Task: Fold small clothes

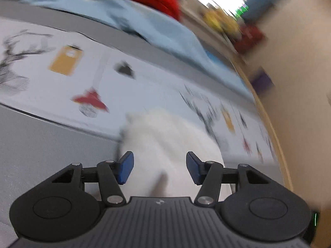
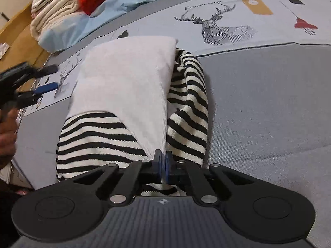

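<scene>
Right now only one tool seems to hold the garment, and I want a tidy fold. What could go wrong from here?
1. The right tool pinches just the near edge of the black-and-white striped top; pulling could drag the whole garment and undo the fold.
2. The striped sleeve is bunched beside the white panel and may get trapped in a lumpy fold.
3. The left tool is open and its view is motion-blurred; it could land off target.
</scene>
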`<state>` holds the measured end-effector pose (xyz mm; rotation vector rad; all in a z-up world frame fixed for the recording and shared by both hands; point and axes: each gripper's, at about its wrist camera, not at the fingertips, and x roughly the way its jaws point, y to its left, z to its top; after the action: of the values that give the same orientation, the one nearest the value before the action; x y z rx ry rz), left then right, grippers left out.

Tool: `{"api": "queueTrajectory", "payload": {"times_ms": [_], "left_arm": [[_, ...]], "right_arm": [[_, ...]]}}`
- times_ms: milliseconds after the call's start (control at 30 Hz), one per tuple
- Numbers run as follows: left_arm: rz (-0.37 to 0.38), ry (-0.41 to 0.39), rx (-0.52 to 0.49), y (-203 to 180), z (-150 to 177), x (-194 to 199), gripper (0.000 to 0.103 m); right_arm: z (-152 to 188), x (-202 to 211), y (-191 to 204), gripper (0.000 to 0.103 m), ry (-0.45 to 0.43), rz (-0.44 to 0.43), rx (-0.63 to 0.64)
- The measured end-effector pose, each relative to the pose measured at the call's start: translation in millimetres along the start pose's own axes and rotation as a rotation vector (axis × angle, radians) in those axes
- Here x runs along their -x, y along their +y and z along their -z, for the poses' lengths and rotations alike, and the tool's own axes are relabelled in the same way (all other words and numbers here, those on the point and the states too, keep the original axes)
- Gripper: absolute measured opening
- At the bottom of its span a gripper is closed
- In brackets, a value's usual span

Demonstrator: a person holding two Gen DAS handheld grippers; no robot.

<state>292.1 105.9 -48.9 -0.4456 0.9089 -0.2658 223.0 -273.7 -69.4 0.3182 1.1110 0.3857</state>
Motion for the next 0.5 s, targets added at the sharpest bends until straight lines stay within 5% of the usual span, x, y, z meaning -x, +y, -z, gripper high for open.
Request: {"api": "queueTrajectory", "payload": {"times_ms": [33,133,200,300,400,500], "left_arm": [[-0.014,0.052,-0.076,-8.1,7.6,-5.0,0.059],[-0.212,0.217,-0.371,-29.3,42.4,-45.4,0.062],[-0.263,0.182,-0.468,-38.2,52.2,-49.7,0.065],[-0.252,0.116,-0.441,-47.8,48.0,-24.4,0.065],[-0.159,0.058,-0.465,-58.2,51.7,5.6,0.067],[-0.203,0.281,-0.489,-49.4,72.5,-26.2,0.075]], "right_arm": [[0.1,-0.8,0.5,0.002,0.001,0.005,-0.003],[0.5,-2.3,2.1,0.002,0.006,0.016,-0.006],[-0.2,-4.3,3.4,0.002,0.007,0.025,-0.006],[-0.1,-1.8,6.5,0.003,-0.009,0.032,-0.015],[0.9,7.6,9.5,0.008,-0.055,0.019,-0.028],[2.7,13.9,15.5,0.014,-0.077,0.014,0.020]]}}
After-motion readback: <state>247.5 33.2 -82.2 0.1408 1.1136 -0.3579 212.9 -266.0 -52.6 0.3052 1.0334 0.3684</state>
